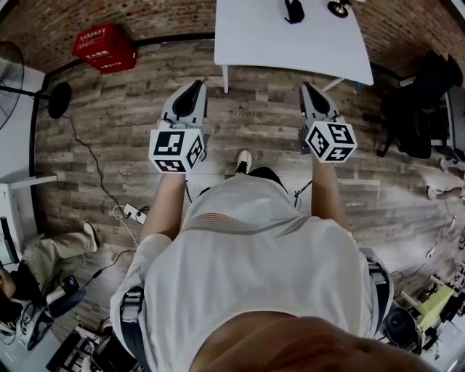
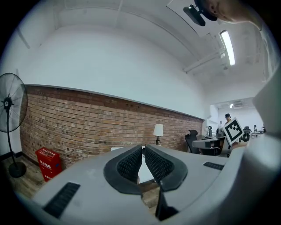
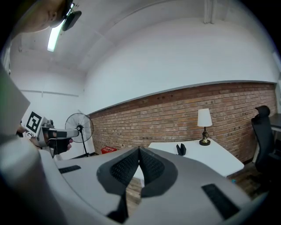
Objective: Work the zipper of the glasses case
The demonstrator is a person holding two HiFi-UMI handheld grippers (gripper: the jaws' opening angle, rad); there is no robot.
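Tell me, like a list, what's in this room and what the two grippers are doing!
Left gripper: shut, empty, held in the air short of the table
Right gripper: shut, empty, also in the air
Table: white, in front of both grippers
Glasses case: dark, on the table, untouched
Lamp: on the table near the case
Red crate: left of the table
Fan: standing, further left than the crate

Standing ahead, before the wall (image 1: 109,14): a table (image 1: 290,43). Resting on its far part: a glasses case (image 1: 293,11), with a lamp (image 1: 336,7) to its right. Hanging side by side short of its near edge: the left gripper (image 1: 197,83) and right gripper (image 1: 305,86). Sitting left, by the wall: a crate (image 1: 105,48), a fan (image 1: 58,99) farther left.
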